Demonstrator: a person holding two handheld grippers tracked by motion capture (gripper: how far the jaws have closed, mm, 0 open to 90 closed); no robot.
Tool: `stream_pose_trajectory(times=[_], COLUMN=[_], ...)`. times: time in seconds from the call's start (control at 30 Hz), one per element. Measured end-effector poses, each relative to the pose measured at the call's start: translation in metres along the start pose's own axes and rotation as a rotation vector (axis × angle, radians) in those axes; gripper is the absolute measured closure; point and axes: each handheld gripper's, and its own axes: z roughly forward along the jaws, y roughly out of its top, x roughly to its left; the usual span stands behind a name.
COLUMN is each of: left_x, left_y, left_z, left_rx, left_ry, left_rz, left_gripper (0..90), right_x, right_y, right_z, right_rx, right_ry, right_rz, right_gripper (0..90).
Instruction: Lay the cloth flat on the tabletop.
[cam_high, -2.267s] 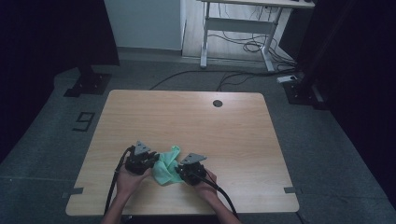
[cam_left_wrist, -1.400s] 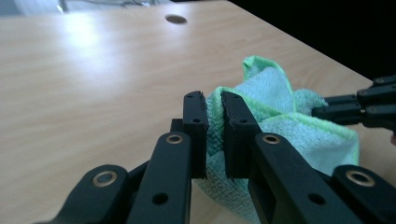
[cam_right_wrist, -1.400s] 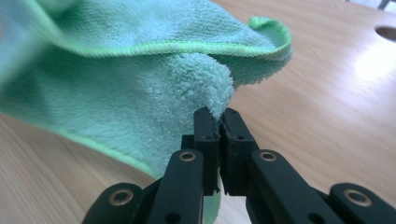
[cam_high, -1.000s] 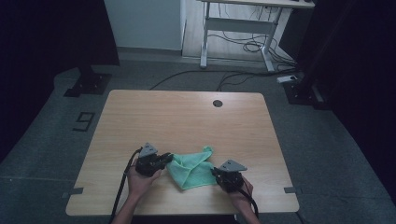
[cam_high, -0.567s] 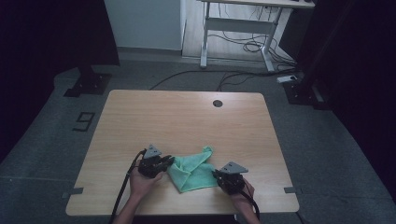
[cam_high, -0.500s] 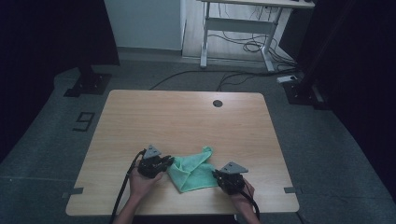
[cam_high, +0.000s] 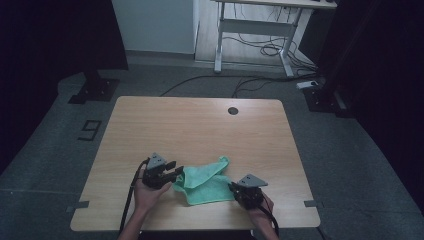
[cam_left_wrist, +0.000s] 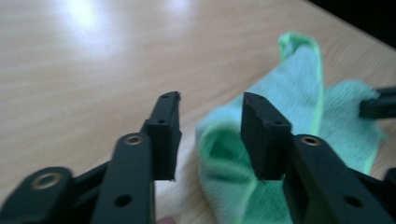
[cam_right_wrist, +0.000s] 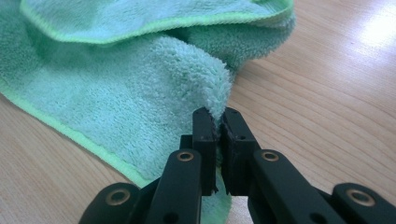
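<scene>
A green microfibre cloth (cam_high: 205, 182) lies loosely folded on the wooden table (cam_high: 200, 125) near its front edge. At the cloth's left end, my left gripper (cam_high: 176, 175) has just been opening its jaws. In the left gripper view the left gripper (cam_left_wrist: 212, 100) stands open, and a fold of the cloth (cam_left_wrist: 299, 93) lies below and beyond the gap with neither pad pressing on it. My right gripper (cam_high: 234, 188) sits at the cloth's right end. In the right gripper view the right gripper (cam_right_wrist: 219, 116) is shut on a raised corner of the cloth (cam_right_wrist: 116, 93).
A round cable hole (cam_high: 232, 110) sits near the table's far edge. Bare wood stretches behind and to both sides of the cloth. On the floor beyond are a white desk frame (cam_high: 250, 30) with cables and a black stand base (cam_high: 92, 90).
The two hands drew apart and the bunched cloth spread out between them. The left jaws then parted and let go of the cloth's left end. The right gripper kept its hold.
</scene>
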Motion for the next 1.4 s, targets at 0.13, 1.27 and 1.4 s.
stream_pose_trajectory(times=[0.13, 1.27, 1.4], left_x=[-0.009, -0.061, -0.060], left_y=[0.010, -0.006, -0.007], left_z=[-0.002, 0.067, 0.065], left_rx=[-0.005, 0.202, 0.179], left_ry=[-0.003, 0.026, 0.058], left_rz=[0.028, 0.163, 0.167], left_gripper=[53.0, 38.4, 58.1], right_x=[0.000, 0.000, 0.000], right_y=[0.000, 0.000, 0.000], right_z=[0.000, 0.004, 0.003], right_rx=[-0.001, 0.007, 0.007], right_ry=[-0.002, 0.011, 0.010], right_rz=[-0.003, 0.002, 0.002], right_gripper=[84.8, 84.9, 84.9])
